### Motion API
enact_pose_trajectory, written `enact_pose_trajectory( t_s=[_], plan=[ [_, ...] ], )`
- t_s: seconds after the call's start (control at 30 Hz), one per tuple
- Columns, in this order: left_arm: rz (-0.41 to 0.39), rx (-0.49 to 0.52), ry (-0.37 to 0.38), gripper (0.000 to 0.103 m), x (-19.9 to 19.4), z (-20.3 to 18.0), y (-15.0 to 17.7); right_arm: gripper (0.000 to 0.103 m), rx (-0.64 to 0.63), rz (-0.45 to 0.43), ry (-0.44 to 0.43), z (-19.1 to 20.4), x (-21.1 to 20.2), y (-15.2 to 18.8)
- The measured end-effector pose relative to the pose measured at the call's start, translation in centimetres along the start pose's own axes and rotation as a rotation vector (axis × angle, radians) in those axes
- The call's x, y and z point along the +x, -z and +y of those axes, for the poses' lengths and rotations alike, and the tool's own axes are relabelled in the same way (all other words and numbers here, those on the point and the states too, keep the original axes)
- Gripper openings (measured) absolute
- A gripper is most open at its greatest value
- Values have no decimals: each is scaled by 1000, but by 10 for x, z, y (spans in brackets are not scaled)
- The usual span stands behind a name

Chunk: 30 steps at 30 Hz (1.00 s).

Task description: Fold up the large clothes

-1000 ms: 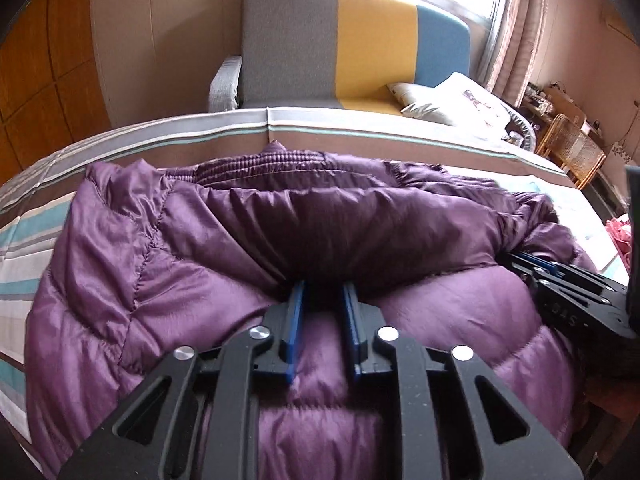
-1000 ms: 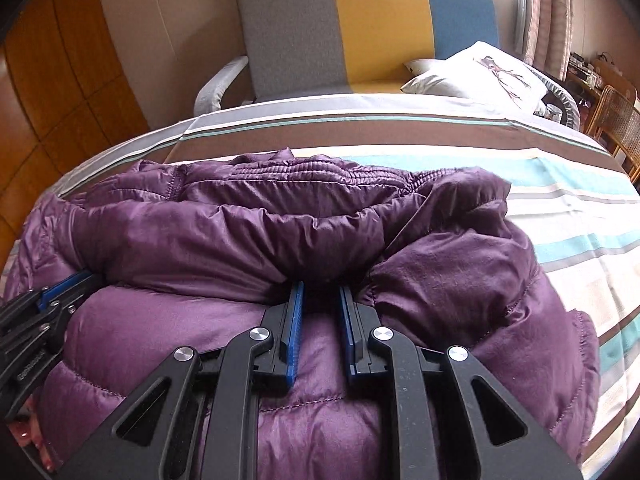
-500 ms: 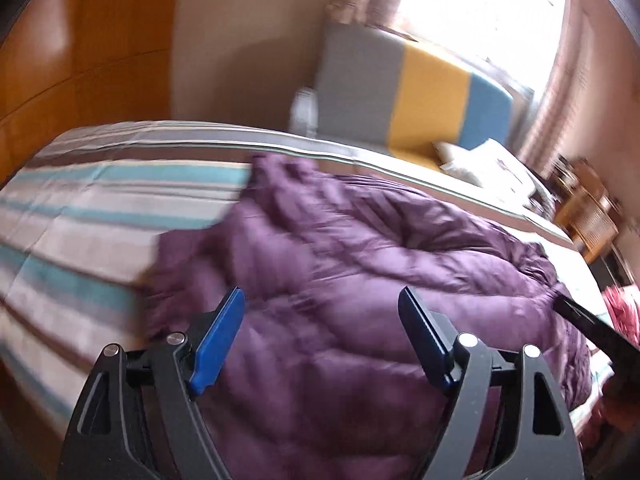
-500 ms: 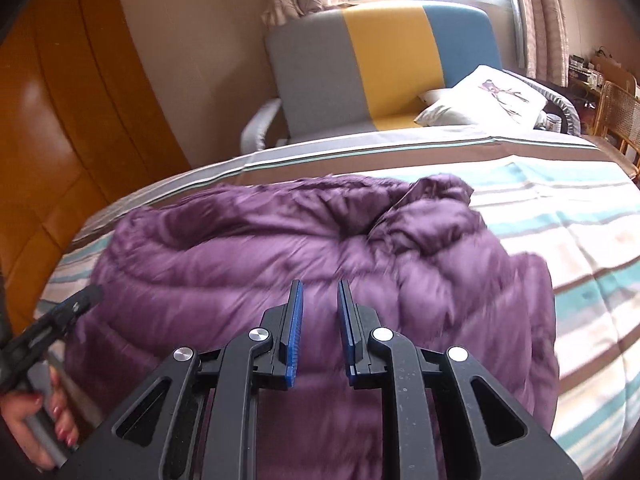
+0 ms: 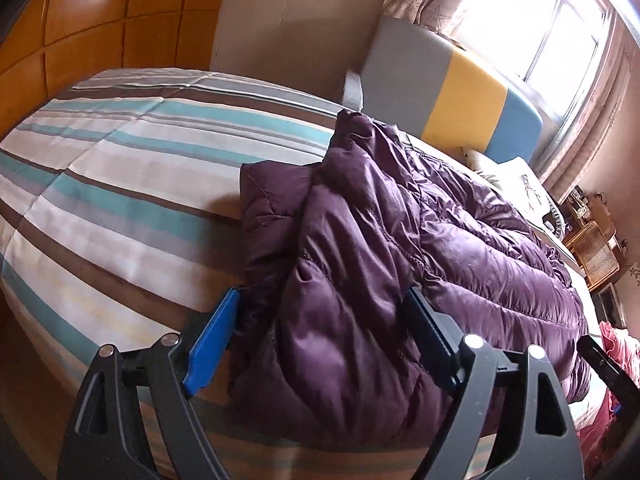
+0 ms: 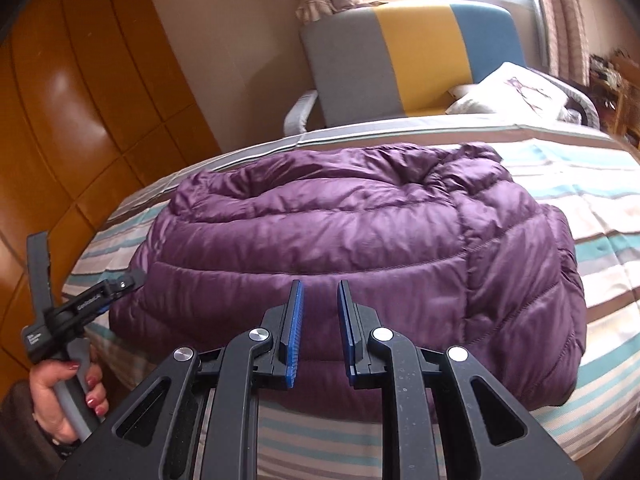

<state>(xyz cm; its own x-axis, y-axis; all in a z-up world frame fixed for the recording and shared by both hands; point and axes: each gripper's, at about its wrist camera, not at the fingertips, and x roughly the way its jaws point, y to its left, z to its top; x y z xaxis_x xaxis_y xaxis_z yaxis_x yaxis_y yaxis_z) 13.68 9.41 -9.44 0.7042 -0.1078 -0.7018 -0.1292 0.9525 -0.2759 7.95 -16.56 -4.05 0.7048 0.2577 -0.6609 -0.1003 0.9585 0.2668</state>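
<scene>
The purple jacket (image 6: 360, 248) lies folded on the striped bed (image 5: 120, 184). The left tool (image 5: 324, 344), jaws just opened wide, straddles its end unclamped, likely positioning. The right tool (image 6: 319, 332) hangs narrow and empty.

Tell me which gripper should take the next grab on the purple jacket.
Left, probably. The left gripper is open, its fingers straddling the end of the purple jacket, having just opened. The right gripper is nearly shut, empty, and back from the near edge.
</scene>
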Motion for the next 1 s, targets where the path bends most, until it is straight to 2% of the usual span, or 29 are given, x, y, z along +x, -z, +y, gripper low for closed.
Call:
enact_pose_trajectory(
  t_s=[0.1, 0.27, 0.4, 0.57, 0.73, 0.87, 1.0],
  plan=[
    [-13, -13, -28, 85, -2, 5, 1, 17, -34, 11, 14, 10, 8, -1],
    [19, -66, 3, 86, 7, 13, 6, 17, -46, 58, 47, 8, 30, 5],
    [37, -89, 69, 88, 17, 14, 11, 16, -93, 130, 92, 7, 57, 15],
    [25, -95, 85, 89, 21, 10, 12, 16, -115, 143, 129, 11, 68, 19],
    [26, -183, 134, 79, 23, 16, 10, 16, -101, 121, 120, 12, 68, 19],
    [40, -283, 199, 75, 30, 27, 9, 16, -96, 114, 117, 12, 67, 21],
    [105, -417, 269, 57, 39, 33, 11, 16, -93, 113, 118, 9, 65, 20]
  ],
)
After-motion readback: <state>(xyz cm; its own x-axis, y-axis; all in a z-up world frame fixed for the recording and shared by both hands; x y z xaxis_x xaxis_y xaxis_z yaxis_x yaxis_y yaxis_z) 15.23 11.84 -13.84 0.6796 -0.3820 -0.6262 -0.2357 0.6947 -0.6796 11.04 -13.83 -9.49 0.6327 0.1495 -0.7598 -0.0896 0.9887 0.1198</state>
